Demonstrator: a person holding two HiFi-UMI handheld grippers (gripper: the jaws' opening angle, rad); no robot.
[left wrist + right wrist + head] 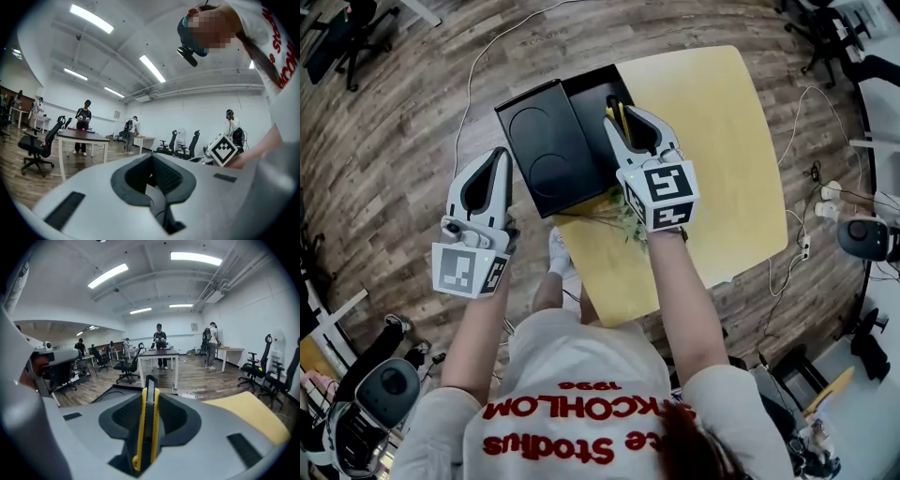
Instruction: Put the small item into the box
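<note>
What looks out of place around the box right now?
The black box sits at the yellow table's corner, its lid half apparently overhanging the floor. A loose tangle of straw-like stems lies on the table beside it, beneath the right gripper, which grips the yellow knife.

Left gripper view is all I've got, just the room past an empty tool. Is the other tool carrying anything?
Observer: Yes. The right tool is closed on a yellow and black utility knife, held lengthwise between its jaws.
Operator: Where's the box?
Observer: The black box sits open at the far left corner of the yellow table. In the head view the knife tip shows over its opening.
Operator: And my tool?
Observer: The left tool is off the table's left side, over the wooden floor.
</note>
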